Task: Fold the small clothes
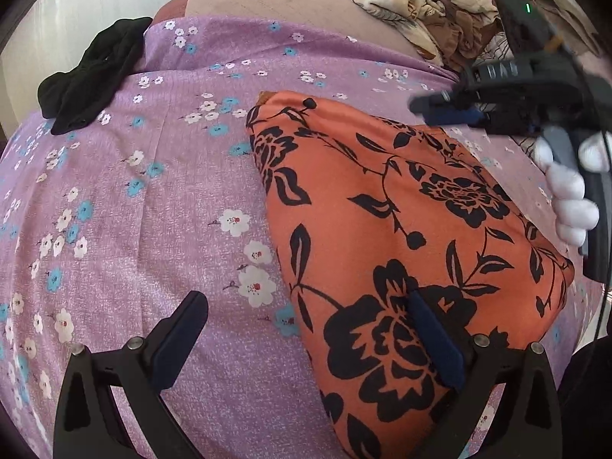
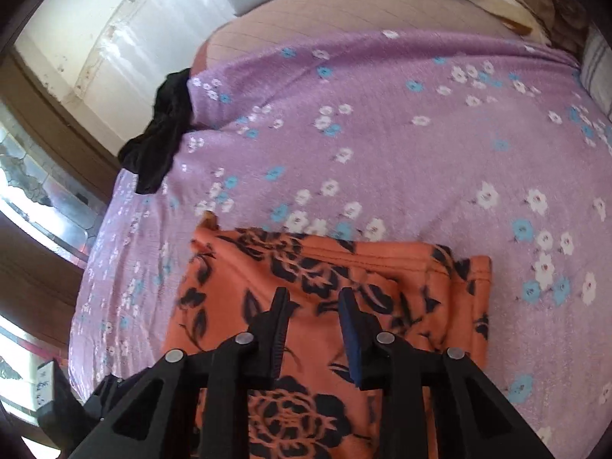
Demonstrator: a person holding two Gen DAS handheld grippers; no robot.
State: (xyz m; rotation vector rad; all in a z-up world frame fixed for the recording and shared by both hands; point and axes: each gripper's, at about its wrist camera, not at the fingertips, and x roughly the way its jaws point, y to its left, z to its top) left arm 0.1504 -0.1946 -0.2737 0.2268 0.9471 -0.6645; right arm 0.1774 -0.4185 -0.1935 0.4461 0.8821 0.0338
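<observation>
An orange garment with black flowers [image 1: 401,229] lies folded flat on the purple flowered bedsheet [image 1: 153,191]. My left gripper [image 1: 306,306] is open wide above it, its right finger over the cloth's near edge and its left finger over the sheet. In the left wrist view my right gripper [image 1: 432,109] hovers at the garment's far right corner, held by a white-gloved hand. In the right wrist view my right gripper [image 2: 311,298] is open and empty just above the orange garment [image 2: 306,287], which lies on the sheet [image 2: 382,134].
A black garment [image 1: 88,76] lies at the bed's left edge; it also shows in the right wrist view [image 2: 160,134]. A heap of beige patterned clothes [image 1: 424,4] lies at the far right. A wall and floor [image 2: 57,153] are beyond the bed's left side.
</observation>
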